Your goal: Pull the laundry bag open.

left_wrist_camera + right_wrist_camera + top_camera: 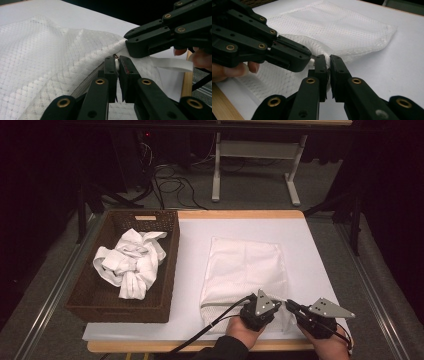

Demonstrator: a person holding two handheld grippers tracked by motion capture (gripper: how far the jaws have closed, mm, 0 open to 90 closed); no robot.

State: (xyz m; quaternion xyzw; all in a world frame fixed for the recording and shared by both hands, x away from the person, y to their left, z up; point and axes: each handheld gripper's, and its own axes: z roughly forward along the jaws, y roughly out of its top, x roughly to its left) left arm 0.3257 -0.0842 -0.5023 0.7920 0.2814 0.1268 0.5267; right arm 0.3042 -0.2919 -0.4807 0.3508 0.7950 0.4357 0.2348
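The left gripper [276,303] is at the near edge of the table [240,214], and its jaws are closed on a small white piece at the end of the zipper [85,83] of the white mesh bag [245,270] — in the left gripper view this piece sits pinched between the two black jaws, and it seems to be the zipper pull, though it is too small to say for sure. Just beside it, the right gripper [288,304] points to the left, and its jaws are clamped on the mesh fabric at the same near corner of the bag; in the right gripper view the fabric is drawn up into a little ridge between the jaws. The tips of both grippers are very close, almost touching. A white ribbon loop [172,64] hangs out of the bag corner, near the fingers [200,58] of the right hand. The bag itself lies flat on the white table cover [310,250], on the right half of the table, and reaches from the near edge toward the middle. Farther to the left stands a dark brown wicker basket [90,290] — inside it there is a crumpled white cloth [131,261].
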